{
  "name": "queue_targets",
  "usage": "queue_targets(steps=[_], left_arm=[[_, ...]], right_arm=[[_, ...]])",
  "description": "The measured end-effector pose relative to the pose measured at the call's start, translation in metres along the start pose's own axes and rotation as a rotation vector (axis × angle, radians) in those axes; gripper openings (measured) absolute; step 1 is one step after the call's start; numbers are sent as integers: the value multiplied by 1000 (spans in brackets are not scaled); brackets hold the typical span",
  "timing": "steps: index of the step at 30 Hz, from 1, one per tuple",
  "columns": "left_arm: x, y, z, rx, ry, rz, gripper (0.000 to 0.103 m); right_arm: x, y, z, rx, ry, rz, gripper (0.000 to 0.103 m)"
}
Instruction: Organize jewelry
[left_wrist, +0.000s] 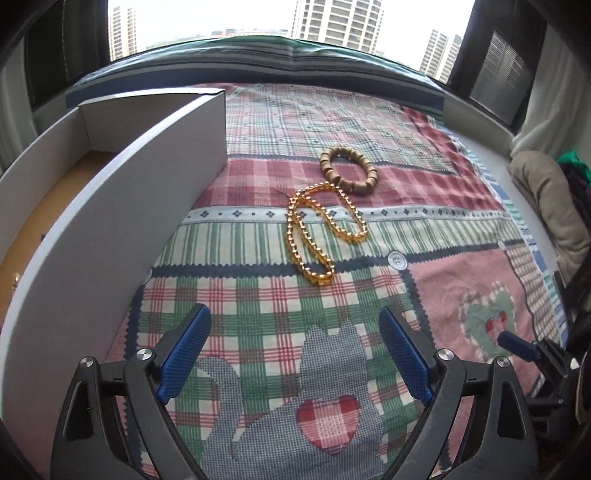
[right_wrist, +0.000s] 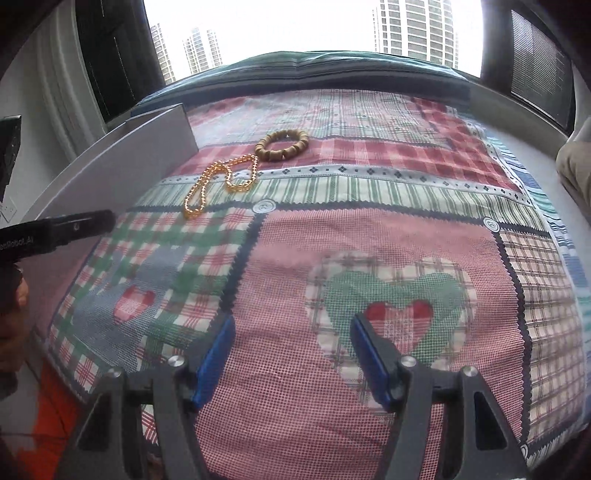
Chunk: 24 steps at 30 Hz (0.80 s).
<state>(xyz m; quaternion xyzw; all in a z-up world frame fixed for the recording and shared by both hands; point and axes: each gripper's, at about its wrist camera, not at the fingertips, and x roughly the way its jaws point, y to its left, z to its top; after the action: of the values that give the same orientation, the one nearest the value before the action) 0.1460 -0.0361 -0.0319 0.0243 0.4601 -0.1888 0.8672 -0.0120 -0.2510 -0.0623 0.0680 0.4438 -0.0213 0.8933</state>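
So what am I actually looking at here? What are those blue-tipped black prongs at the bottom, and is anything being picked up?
There is no robot arm. A person holds a hand tool in each hand, each with a two-finger gripper and a wide-angle camera looking forward along its fingers. One picture comes from the left gripper, the other from the right gripper. The blue parts are the finger pads, and both grippers are open and hold nothing.

Ahead lies a patchwork cloth with hearts on it. Two pieces of jewelry lie on it: a brown wooden bead bracelet and a longer golden bead strand, looped loosely just in front of it. Along the left edge stands an open white box, a likely home for them. In the left picture, the right gripper's tip shows at the right edge; in the right picture, the left tool shows as a dark bar at the left.
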Motion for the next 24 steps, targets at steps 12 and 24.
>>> queue_targets(steps=[12, 24], left_arm=[[110, 4, 89, -87, 45, 73, 91], [100, 5, 68, 28, 5, 118, 15]], right_arm=[[-13, -9, -2, 24, -58, 30, 66], [-4, -19, -10, 51, -29, 33, 66]])
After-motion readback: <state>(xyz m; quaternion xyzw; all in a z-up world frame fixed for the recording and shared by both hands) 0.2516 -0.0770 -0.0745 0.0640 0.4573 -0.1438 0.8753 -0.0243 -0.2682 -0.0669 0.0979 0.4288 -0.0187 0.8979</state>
